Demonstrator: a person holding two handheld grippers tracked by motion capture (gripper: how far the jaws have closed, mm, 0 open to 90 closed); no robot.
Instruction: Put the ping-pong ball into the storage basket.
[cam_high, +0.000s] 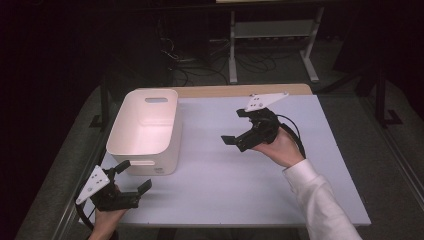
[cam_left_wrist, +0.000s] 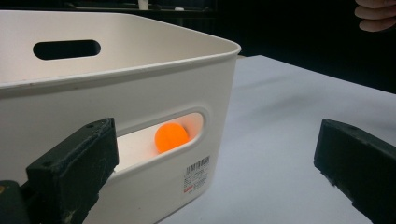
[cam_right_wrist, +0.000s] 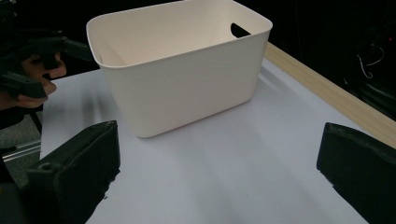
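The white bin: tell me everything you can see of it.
The white bin is a rectangular tub of matt, plastic-looking material with rounded corners and a smooth rim. It stands upright on the pale table top, at the left. An oval handle slot is cut into each short wall; a barcode sticker sits beneath the near one. Through that near slot, an orange ball shows inside. The open left gripper hovers before the near wall, not touching it.

bin (cam_high: 145, 125) on the table's (cam_high: 240, 190) left half, ball (cam_left_wrist: 171, 137) inside the bin, grippers apart on either side
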